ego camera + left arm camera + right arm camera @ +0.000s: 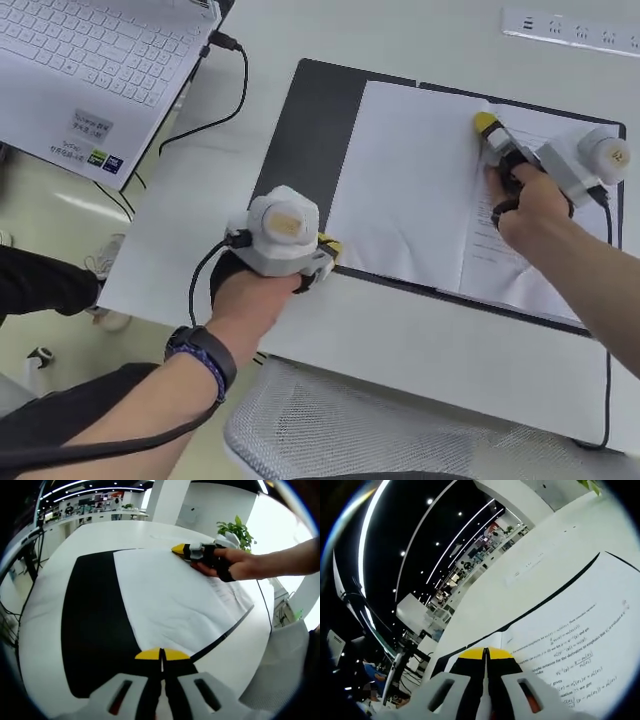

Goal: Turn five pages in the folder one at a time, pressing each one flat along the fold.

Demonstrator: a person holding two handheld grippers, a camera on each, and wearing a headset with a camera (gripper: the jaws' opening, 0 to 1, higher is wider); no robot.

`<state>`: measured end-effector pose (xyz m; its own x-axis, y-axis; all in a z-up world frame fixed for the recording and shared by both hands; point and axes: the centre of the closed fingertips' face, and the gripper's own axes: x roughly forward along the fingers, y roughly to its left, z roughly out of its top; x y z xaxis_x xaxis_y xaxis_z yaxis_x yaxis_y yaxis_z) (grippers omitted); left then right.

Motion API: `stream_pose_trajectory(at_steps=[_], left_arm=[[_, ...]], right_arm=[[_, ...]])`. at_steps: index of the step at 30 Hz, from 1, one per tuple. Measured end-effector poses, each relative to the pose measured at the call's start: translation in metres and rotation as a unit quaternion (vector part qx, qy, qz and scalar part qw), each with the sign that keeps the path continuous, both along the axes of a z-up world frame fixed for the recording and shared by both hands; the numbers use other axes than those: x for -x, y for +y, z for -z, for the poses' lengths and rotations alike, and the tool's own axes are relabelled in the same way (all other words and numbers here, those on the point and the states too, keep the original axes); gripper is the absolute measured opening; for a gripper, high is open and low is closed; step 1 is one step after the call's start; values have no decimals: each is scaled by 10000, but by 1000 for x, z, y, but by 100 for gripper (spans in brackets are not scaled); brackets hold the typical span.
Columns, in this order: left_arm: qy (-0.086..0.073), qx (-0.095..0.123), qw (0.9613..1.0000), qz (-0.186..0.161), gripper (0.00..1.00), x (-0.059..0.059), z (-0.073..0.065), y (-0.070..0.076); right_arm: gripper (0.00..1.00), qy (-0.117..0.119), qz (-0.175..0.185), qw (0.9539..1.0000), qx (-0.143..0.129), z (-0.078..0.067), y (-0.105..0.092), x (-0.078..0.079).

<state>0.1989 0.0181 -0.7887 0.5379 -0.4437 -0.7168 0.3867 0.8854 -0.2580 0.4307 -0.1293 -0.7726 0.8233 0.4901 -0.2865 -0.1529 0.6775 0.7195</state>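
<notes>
The folder [305,130] lies open on the white worktop [440,350], its black inner cover bare along the left side. A blank white leaf [410,180] lies over the middle and a printed page [490,262] is on the right half. The right hand-held gripper [485,123] is over the far end of the folder, its yellow tips down on the paper where the blank leaf meets the printed page. Its own view shows the two jaws pressed together with nothing between them, and lines of print (formulas, by the look of them) run off to the right of the tips. The left hand-held gripper [328,243] sits at the near edge of the folder, just beside the near left corner of the blank leaf and well apart from the right one. In its own view the yellow tips meet with no gap and grip nothing, hovering over the black cover close to the leaf's near edge; whether they touch the cover cannot be told. The right hand-held gripper also appears at the far side of that view, across the sheet. A white laptop [90,60] stands at the far left of the worktop with a black cable [235,90] plugged into it, and a white power strip [570,30] lies along the far edge.
</notes>
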Motion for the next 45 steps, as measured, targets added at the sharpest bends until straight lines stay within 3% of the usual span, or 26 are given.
stream_pose_trajectory(at_steps=[3,7,10,17,20,24,27,29,32,35,38,45], left_arm=[[-33,-60,10000,66,0,-1,0,-1],[-48,-71,9999,122,0,-3,-1,-4],[-53,-81,9998,154,0,-3,-2,-5],[-43,-125,9996,242,0,-3,-1,-5],[-46,-114,9996,244,0,-4,0,-4],[-173,-262,9987,401,0,-4,2,-5],[-161,-247,9993,247,0,-5,2,-4],[-127,-147,9997,133,0,-6,3,-3],[-111,-52,9999,94,0,-6,4,-2],[-174,-150,9995,232,0,-6,4,-3],[-147,-88,9996,227,0,-6,5,-2],[-124,-51,9998,163,0,-6,4,-3]], right_arm=[[0,-21,13,10000,43,6,-3,-8],[0,-2,49,9999,90,3,-1,-16],[0,-3,-18,9996,282,0,2,-20],[0,40,175,9993,314,-4,0,-36],[0,36,178,9993,330,-4,0,-37],[0,-189,-65,9983,551,-6,2,-27],[0,-193,-221,9977,616,-5,0,-27],[0,-229,-402,9963,728,-8,5,-19],[0,-244,-492,9962,672,-12,8,-6],[0,-307,-803,9930,811,-17,15,17],[0,-434,-840,9923,796,-19,15,37],[0,-480,-985,9901,881,-16,9,60]])
